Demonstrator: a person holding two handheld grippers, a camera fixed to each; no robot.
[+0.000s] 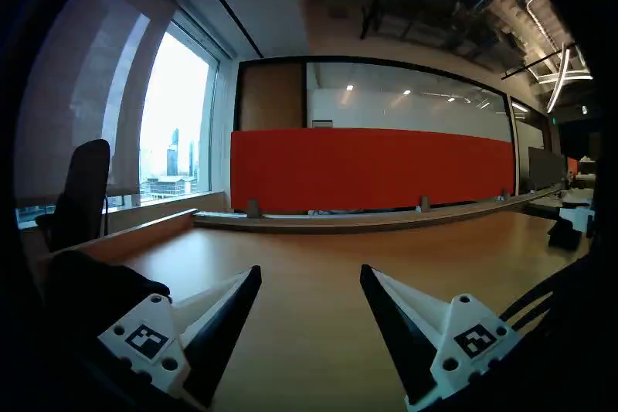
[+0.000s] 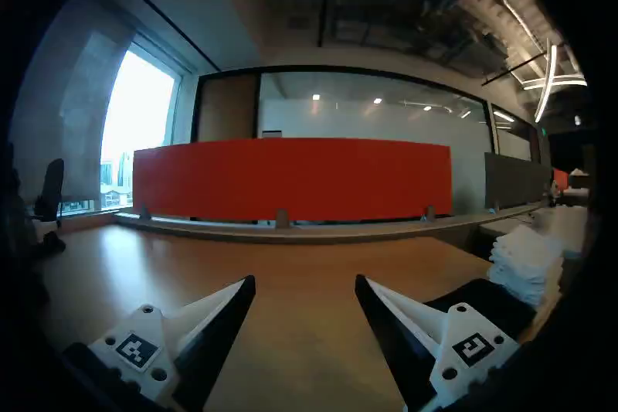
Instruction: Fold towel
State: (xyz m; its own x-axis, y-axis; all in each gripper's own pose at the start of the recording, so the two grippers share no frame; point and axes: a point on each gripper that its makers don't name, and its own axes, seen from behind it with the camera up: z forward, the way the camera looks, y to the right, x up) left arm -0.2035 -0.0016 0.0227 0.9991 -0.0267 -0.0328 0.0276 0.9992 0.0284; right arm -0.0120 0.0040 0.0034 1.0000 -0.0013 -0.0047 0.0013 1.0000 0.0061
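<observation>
A stack of folded white towels [image 2: 527, 263] sits at the right end of the wooden desk [image 2: 309, 265], to the right of my right gripper [image 2: 305, 284]. That gripper hovers low over the bare wood, open, with nothing between its black-edged fingers. My left gripper [image 1: 310, 274] is open too, held just above the desk [image 1: 324, 257] with an empty gap. White folded cloth [image 1: 578, 217] lies far off at the right edge of the left gripper view.
A red divider panel [image 1: 371, 168] runs along the desk's far edge, with a glass wall behind it. A black chair [image 1: 81, 195] stands at the left by the window. A dark object [image 2: 483, 300] lies beside the towel stack.
</observation>
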